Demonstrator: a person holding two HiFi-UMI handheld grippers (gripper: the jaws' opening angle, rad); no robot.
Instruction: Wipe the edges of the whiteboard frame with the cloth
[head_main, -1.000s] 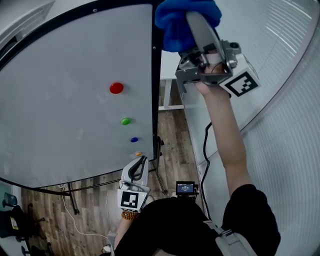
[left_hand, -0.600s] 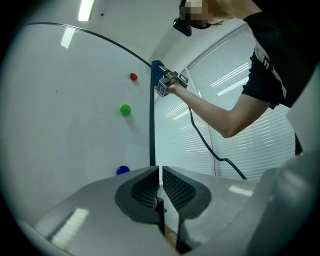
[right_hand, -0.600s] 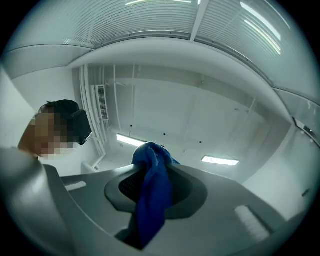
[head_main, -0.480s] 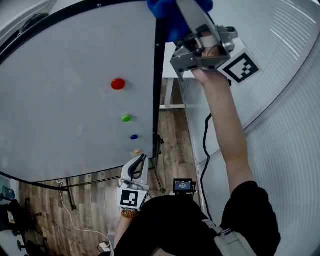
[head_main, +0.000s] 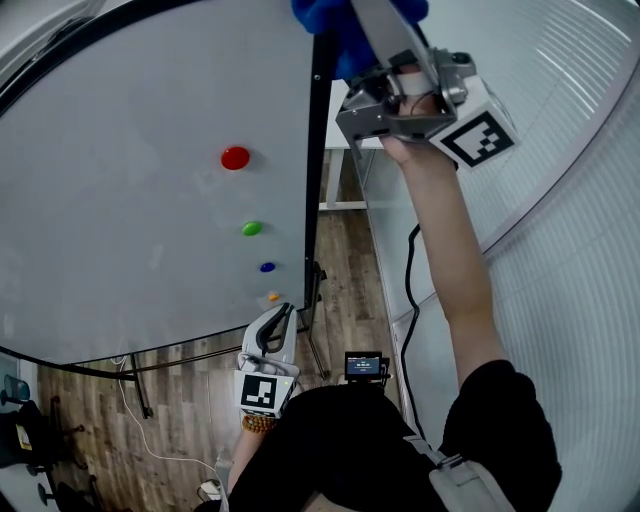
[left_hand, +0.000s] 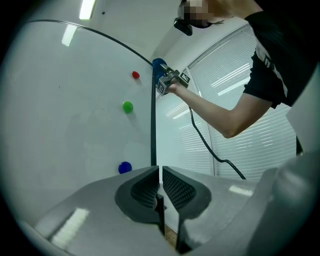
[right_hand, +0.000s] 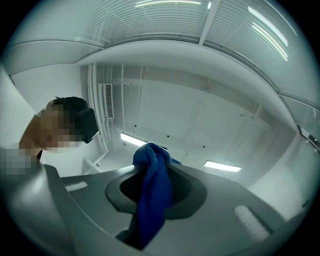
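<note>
The whiteboard (head_main: 130, 200) stands on the left, its black frame edge (head_main: 316, 170) running down its right side. My right gripper (head_main: 365, 20) is raised to the top of that edge, shut on a blue cloth (head_main: 335, 30) that lies against the frame's upper right corner. The cloth (right_hand: 152, 195) hangs between the jaws in the right gripper view. Low by the person's body, my left gripper (head_main: 280, 322) is shut with nothing in it, near the frame's lower end. The left gripper view shows the frame (left_hand: 153, 130), the cloth (left_hand: 159, 65) and the raised right gripper (left_hand: 167, 82).
Red (head_main: 235, 158), green (head_main: 251, 228), blue (head_main: 267, 267) and orange (head_main: 274, 296) magnets stick to the board. Window blinds (head_main: 560, 200) line the right side. A black cable (head_main: 410, 290) hangs from the right arm. The board's stand legs (head_main: 140, 395) rest on a wooden floor.
My right gripper with the cloth has risen and shifted slightly left along the frame's upper corner. The left gripper has stayed almost still.
</note>
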